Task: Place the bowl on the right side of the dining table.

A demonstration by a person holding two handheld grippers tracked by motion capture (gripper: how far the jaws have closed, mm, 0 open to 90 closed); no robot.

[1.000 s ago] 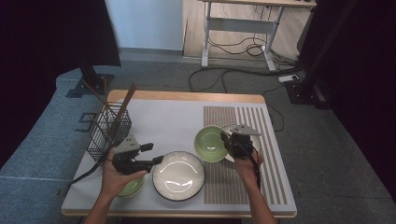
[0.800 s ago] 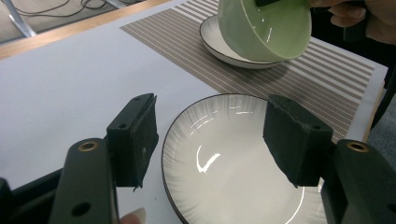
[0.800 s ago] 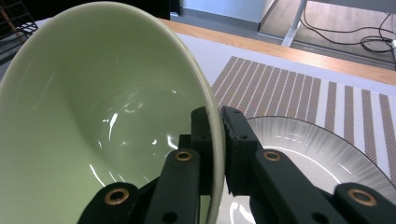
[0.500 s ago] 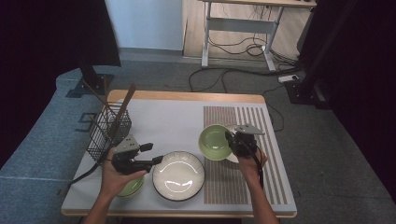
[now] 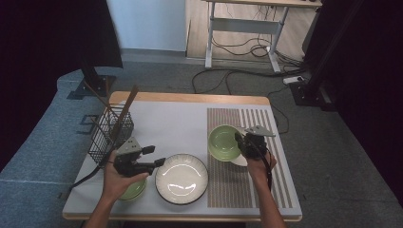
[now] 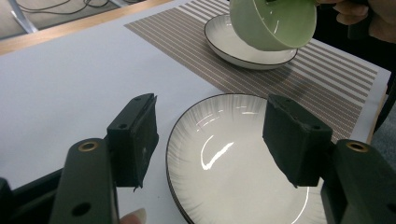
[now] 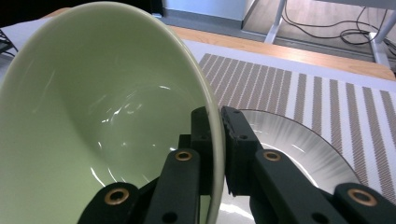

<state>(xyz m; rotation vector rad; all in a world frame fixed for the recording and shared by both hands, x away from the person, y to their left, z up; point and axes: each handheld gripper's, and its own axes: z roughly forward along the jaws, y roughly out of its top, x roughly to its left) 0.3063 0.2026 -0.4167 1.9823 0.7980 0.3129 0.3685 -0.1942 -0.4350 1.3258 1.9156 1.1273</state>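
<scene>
The right hand-held gripper (image 7: 215,140) pinches the rim of the green bowl (image 5: 223,141) — lifted and tilted above a white plate (image 6: 243,44) on the striped mat (image 5: 256,180). The left hand-held gripper (image 6: 210,140) hovers with jaws spread — beside the large white plate (image 5: 182,178).

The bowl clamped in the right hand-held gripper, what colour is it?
Pale green; the bowl shows best in the right gripper view.

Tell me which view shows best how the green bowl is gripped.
The right gripper view: the right gripper pinches the green bowl at its rim. The high view shows it small; the left gripper view shows its outside.
</scene>
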